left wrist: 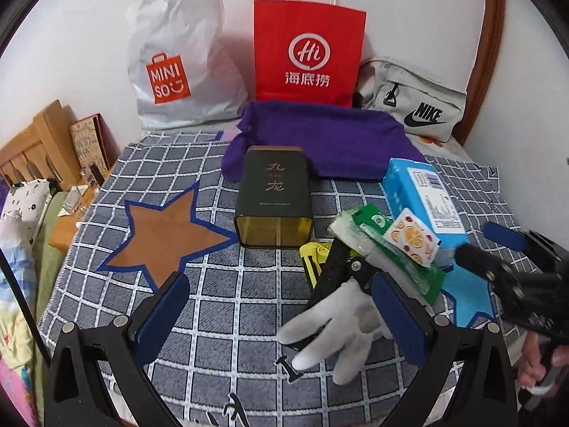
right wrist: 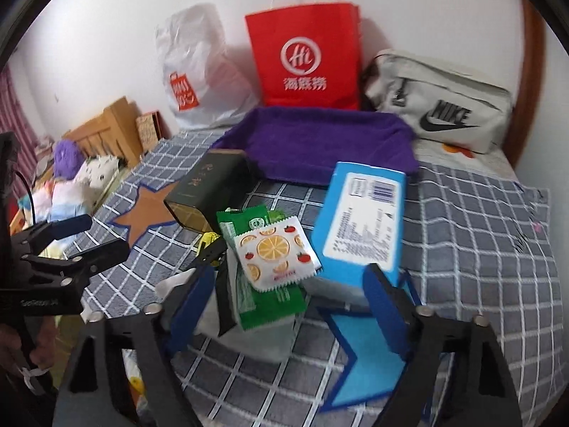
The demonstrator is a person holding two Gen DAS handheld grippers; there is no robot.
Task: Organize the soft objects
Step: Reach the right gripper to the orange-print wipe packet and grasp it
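Observation:
A white glove (left wrist: 334, 331) lies on the checked blanket (left wrist: 220, 320), partly over a black folding tool (left wrist: 338, 267). My left gripper (left wrist: 281, 316) is open, its blue pads either side of the glove's fingers, low over the blanket. My right gripper (right wrist: 288, 299) is open around a pile: an orange-print sachet (right wrist: 275, 252) on a green packet (right wrist: 270, 295) over a clear box (right wrist: 266, 334). A blue tissue pack (right wrist: 362, 224) lies just behind. A purple towel (left wrist: 320, 138) lies at the back, also in the right wrist view (right wrist: 320, 146).
A dark tin (left wrist: 274, 199) lies mid-blanket, with a yellow item (left wrist: 314, 254) beside it. A white Miniso bag (left wrist: 177, 60), red paper bag (left wrist: 309, 49) and grey Nike bag (left wrist: 416, 103) stand against the wall. A wooden headboard (left wrist: 39, 142) and bedding are at left.

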